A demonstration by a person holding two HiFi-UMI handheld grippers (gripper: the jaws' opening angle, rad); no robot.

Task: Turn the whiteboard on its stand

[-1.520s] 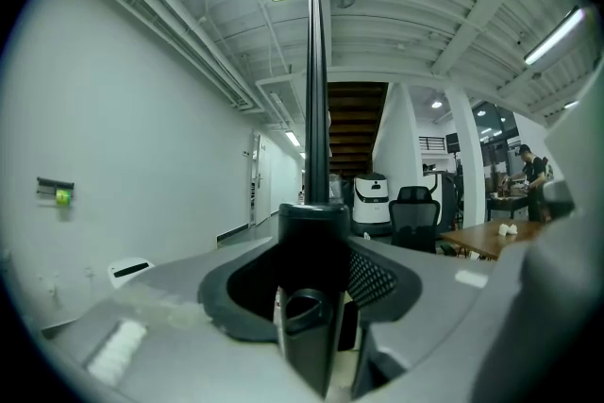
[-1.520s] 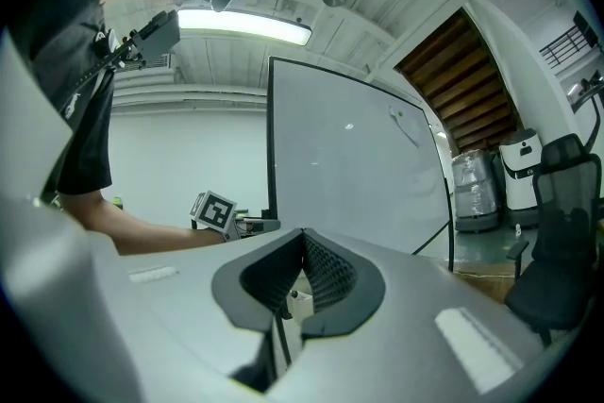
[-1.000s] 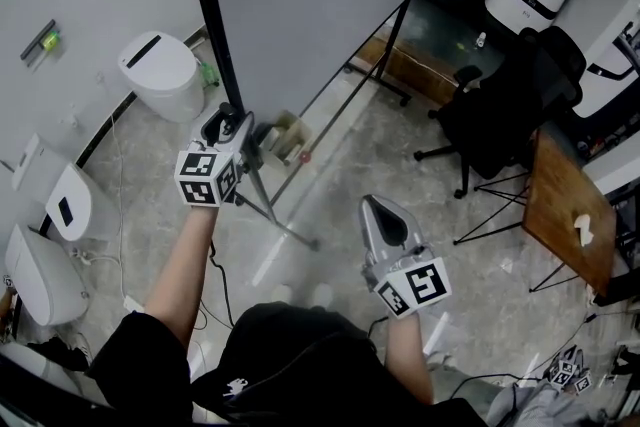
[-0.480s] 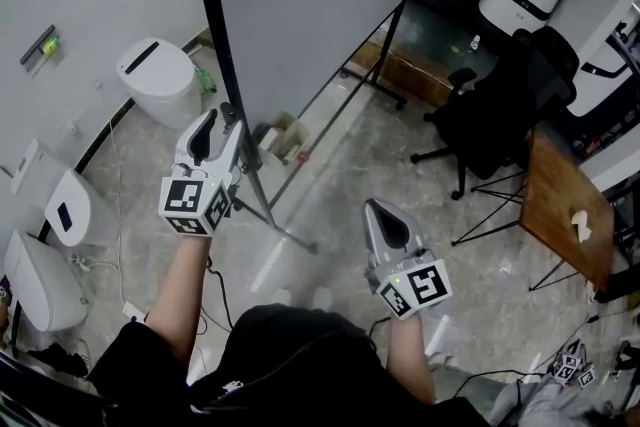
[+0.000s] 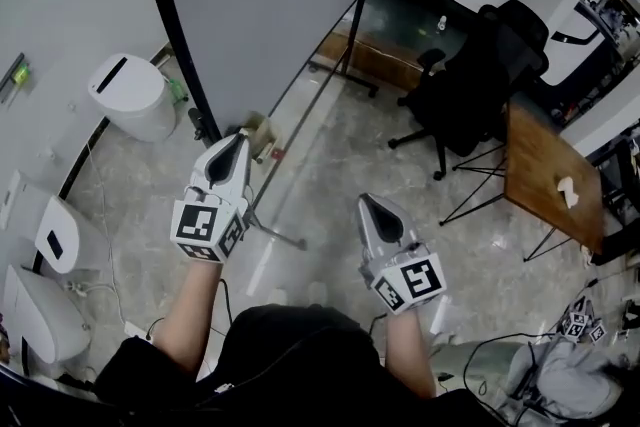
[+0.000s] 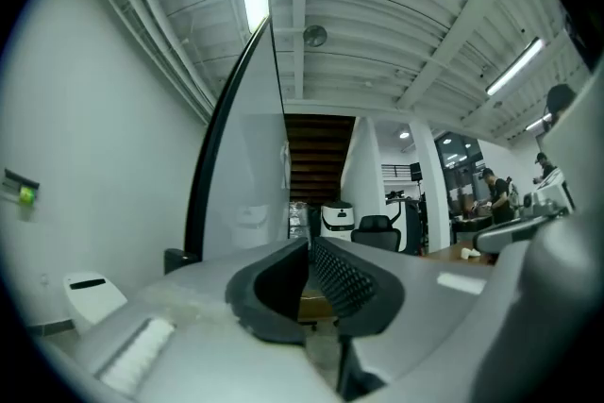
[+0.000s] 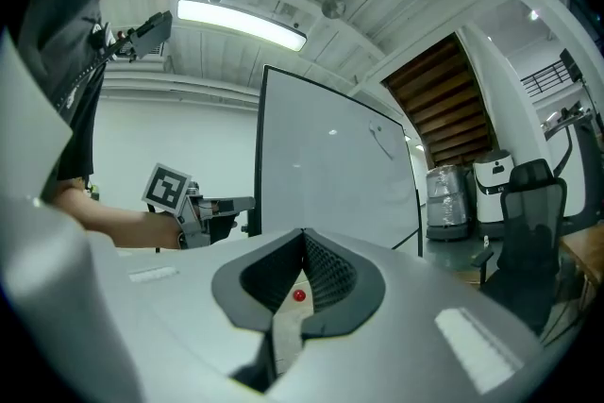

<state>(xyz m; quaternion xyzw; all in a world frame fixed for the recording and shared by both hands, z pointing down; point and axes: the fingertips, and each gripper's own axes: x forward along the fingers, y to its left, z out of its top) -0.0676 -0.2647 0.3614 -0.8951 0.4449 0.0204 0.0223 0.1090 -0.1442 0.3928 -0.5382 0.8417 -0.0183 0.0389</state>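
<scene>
The whiteboard (image 5: 270, 5) is a big, flat, smooth board with a thin black rim. It stands at 12 o'clock on a skinny black metal stand (image 5: 352, 23) on the shiny grey stone floor (image 5: 330, 155). The left hand-held gripper (image 5: 231, 143), at 9 o'clock near the board's bottom corner, is hard grey plastic. Its bumpy black pads are closing with nothing between them. The right hand-held gripper (image 5: 367, 205), at 4 o'clock, is pinched narrow and empty too.

One whiteboard (image 5: 270, 5), a left hand-held gripper (image 5: 238, 139) plus a right hand-held gripper (image 5: 366, 202) making two, one office chair (image 5: 470, 85), one wooden bench (image 5: 545, 185).
</scene>
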